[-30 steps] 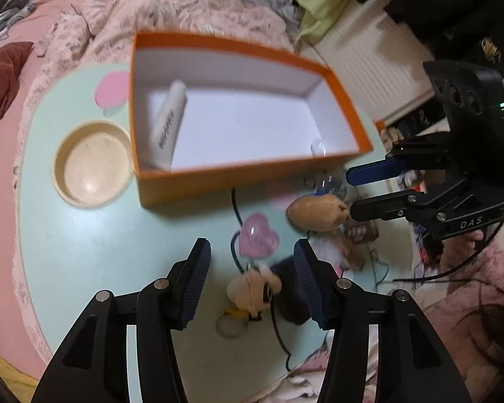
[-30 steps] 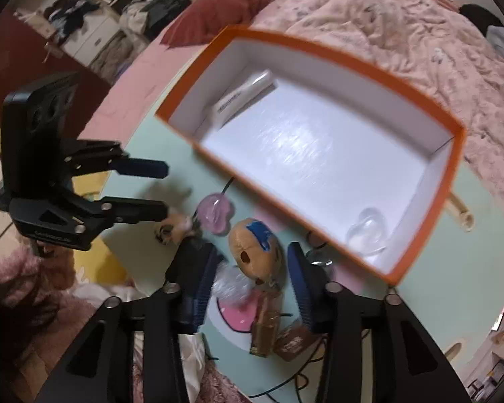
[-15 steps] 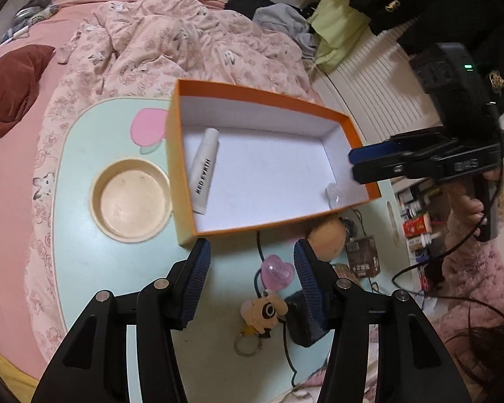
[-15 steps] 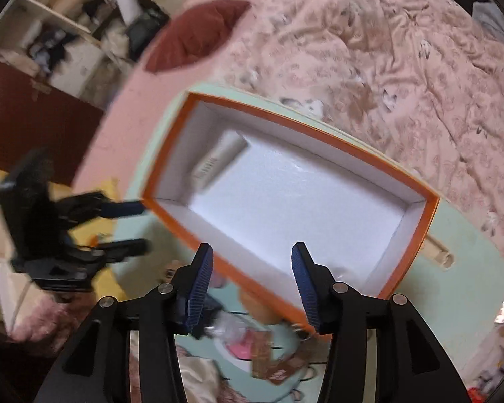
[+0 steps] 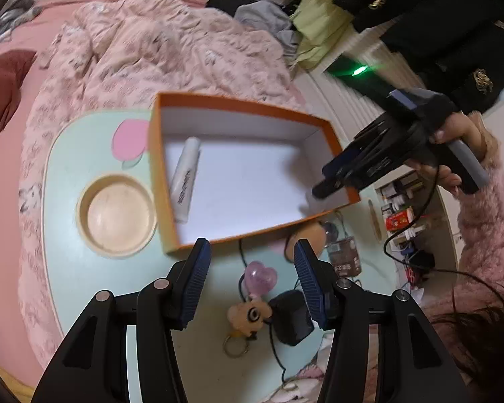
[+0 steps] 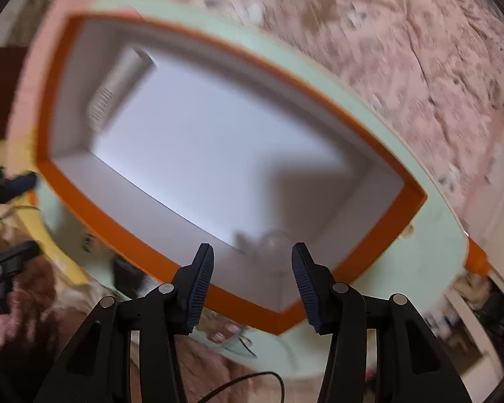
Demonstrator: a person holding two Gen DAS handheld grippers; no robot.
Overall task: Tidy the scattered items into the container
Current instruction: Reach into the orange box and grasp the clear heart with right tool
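An orange box with a white inside point(image 5: 218, 102) point(image 6: 144, 255) stands on the mint-green table point(image 5: 67, 262). A white tube point(image 5: 186, 181) point(image 6: 117, 87) lies in it, and a clear heart-shaped piece point(image 6: 275, 238) sits near its right end. My left gripper point(image 5: 250, 278) is open and empty, above the box's near wall. In front of it lie a pink heart point(image 5: 260, 277), a small doll keychain point(image 5: 248, 315), a black block point(image 5: 292, 315) and a brown plush point(image 5: 307, 235). My right gripper point(image 6: 252, 278) point(image 5: 322, 181) is open and empty over the box's right end.
A round beige dish point(image 5: 117, 215) sits left of the box. A brown card point(image 5: 344, 257) and black cables point(image 5: 275, 346) lie on the table's right side. A pink quilt point(image 5: 168, 47) point(image 6: 403, 33) lies beyond the table.
The right gripper has moved from the items in front of the box up and over its right end. The left gripper has drawn back and up. Both stayed open.
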